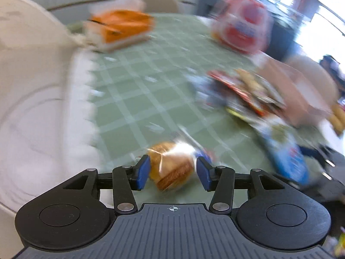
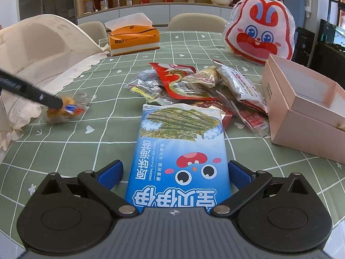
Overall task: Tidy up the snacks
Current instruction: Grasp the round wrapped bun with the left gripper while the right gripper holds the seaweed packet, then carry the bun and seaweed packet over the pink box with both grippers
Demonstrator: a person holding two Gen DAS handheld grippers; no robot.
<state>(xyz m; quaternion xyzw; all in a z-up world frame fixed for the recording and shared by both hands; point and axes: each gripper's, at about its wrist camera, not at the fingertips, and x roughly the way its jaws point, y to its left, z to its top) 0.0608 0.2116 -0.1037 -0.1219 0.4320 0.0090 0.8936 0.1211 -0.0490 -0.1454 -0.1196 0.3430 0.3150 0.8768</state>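
**Snacks spread on a green checked worktop**

Green cloth with white grid lines, small hearts and flowers over the worktop [image 2: 103, 142]. Left claw [image 1: 172, 170] open around a clear-wrapped bread roll [image 1: 172, 166], blue pads at both sides of it; contact not clear because of blur. Right claw [image 2: 174, 170] spread wide, jaws standing at both sides of the blue seaweed snack packet [image 2: 179, 151], which lies flat on the cloth and reaches forward from the claw; no pressing visible.

Just beyond the far end of that packet, a loose pile of snack packets [image 2: 194, 82], red, silver and clear. To the right of the right claw, an open pink box [image 2: 301, 112], touching the pile's edge. Farther ahead and right, a rabbit-face bag [image 2: 261, 30] standing upright. Far ahead and left, an orange tissue box [image 2: 133, 38]. At the far left, a white mesh food cover [image 2: 43, 47] on a lace-edged cloth.

Behind the worktop, beige chairs [image 2: 194, 21], then a white cabinet shelf [image 2: 151, 4] with figurines, tins and a vase.
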